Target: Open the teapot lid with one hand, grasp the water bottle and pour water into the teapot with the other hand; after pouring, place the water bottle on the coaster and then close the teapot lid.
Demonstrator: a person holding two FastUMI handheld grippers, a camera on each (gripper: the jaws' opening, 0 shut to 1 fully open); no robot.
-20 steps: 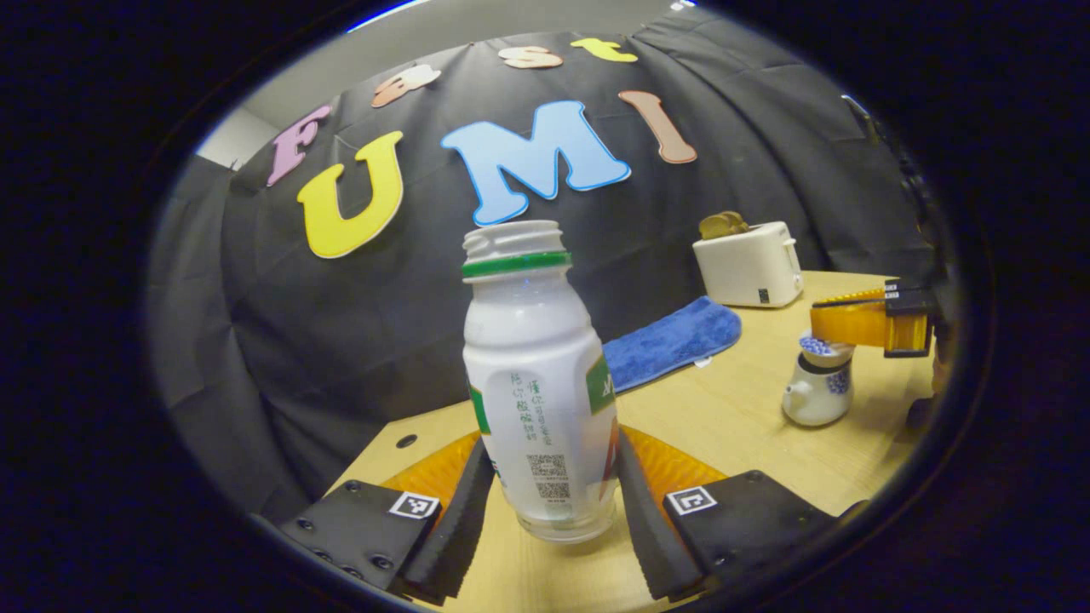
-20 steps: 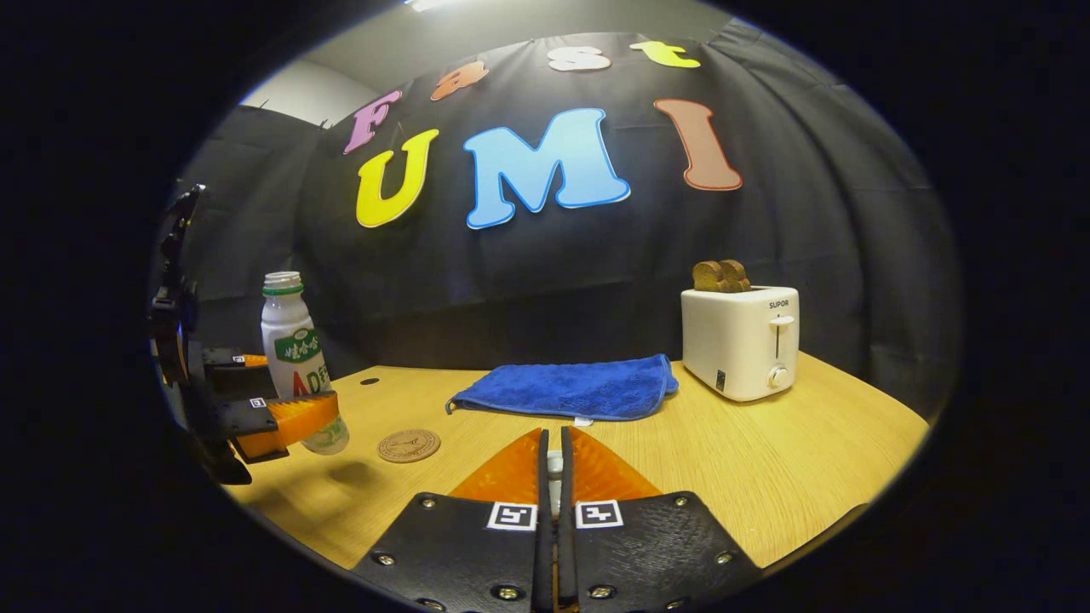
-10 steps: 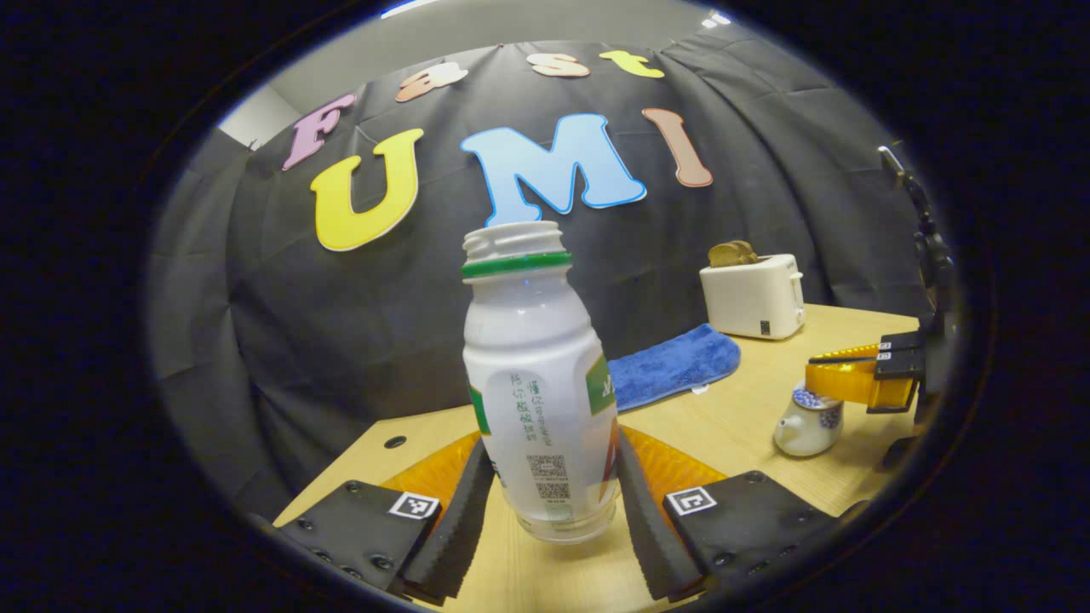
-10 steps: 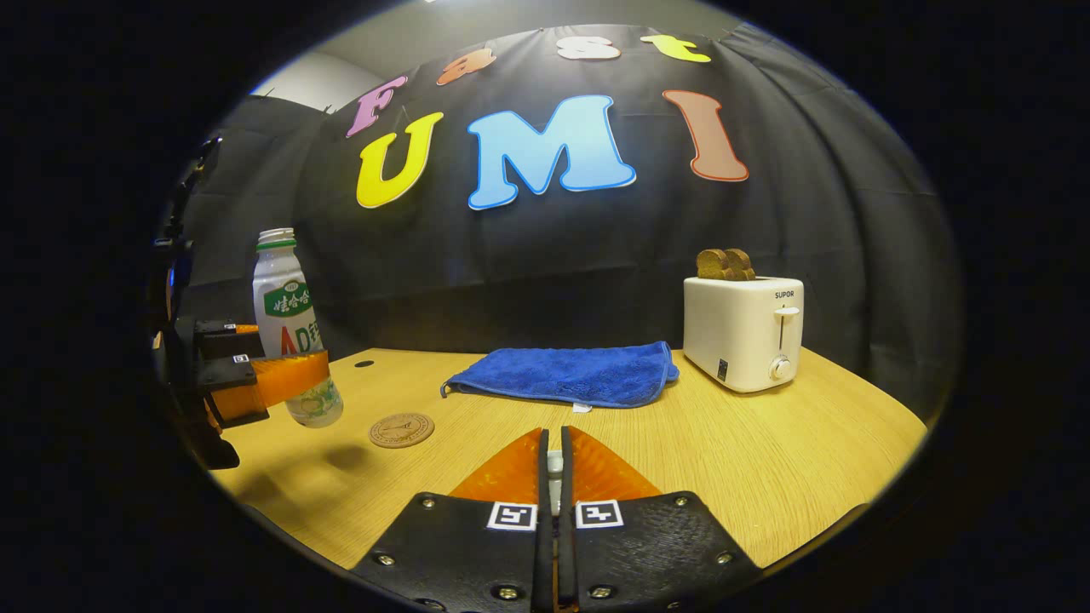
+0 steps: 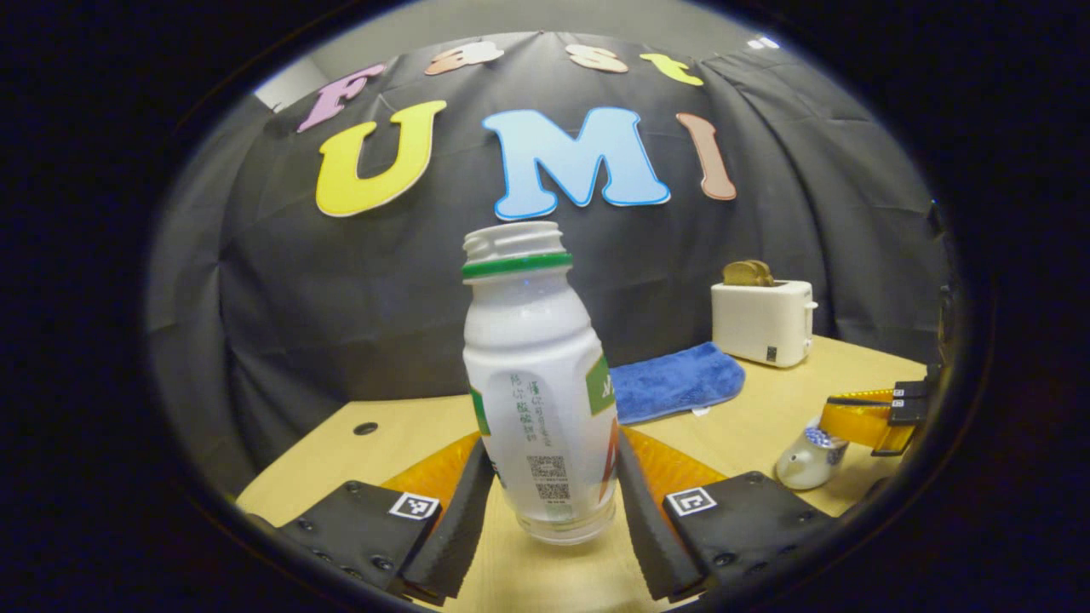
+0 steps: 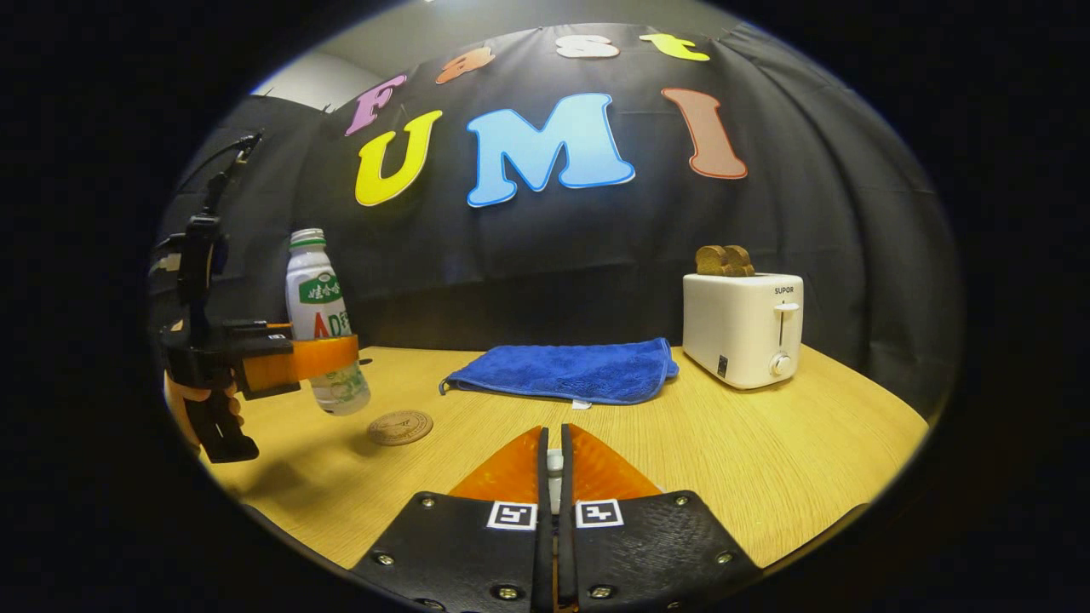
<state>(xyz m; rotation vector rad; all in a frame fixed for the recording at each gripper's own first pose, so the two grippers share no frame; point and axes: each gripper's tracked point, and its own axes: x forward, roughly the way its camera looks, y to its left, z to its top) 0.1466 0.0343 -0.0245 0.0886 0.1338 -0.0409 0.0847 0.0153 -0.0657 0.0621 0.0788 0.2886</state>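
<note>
A white water bottle (image 5: 541, 383) with a green neck ring and no cap stands upright between the fingers of my left gripper (image 5: 553, 464), which is shut on its lower body. In the right gripper view the bottle (image 6: 317, 298) hangs clear of the table, just left of the round cork coaster (image 6: 399, 426), held by the left gripper (image 6: 302, 359). The small white teapot (image 5: 800, 464) with blue pattern sits at the right. My right gripper (image 5: 851, 419) is over its top, shut (image 6: 553, 447) on the small white lid knob (image 6: 554, 464). Whether the lid is raised is unclear.
A blue cloth (image 6: 566, 376) lies at the back middle of the wooden table (image 6: 766, 460). A white toaster (image 6: 742, 328) holding bread slices stands at the back right. A hand (image 6: 192, 400) holds the left gripper at the table's left edge.
My left gripper has carried the bottle up and to the right, closer to the coaster. The right gripper has stayed shut over the teapot.
</note>
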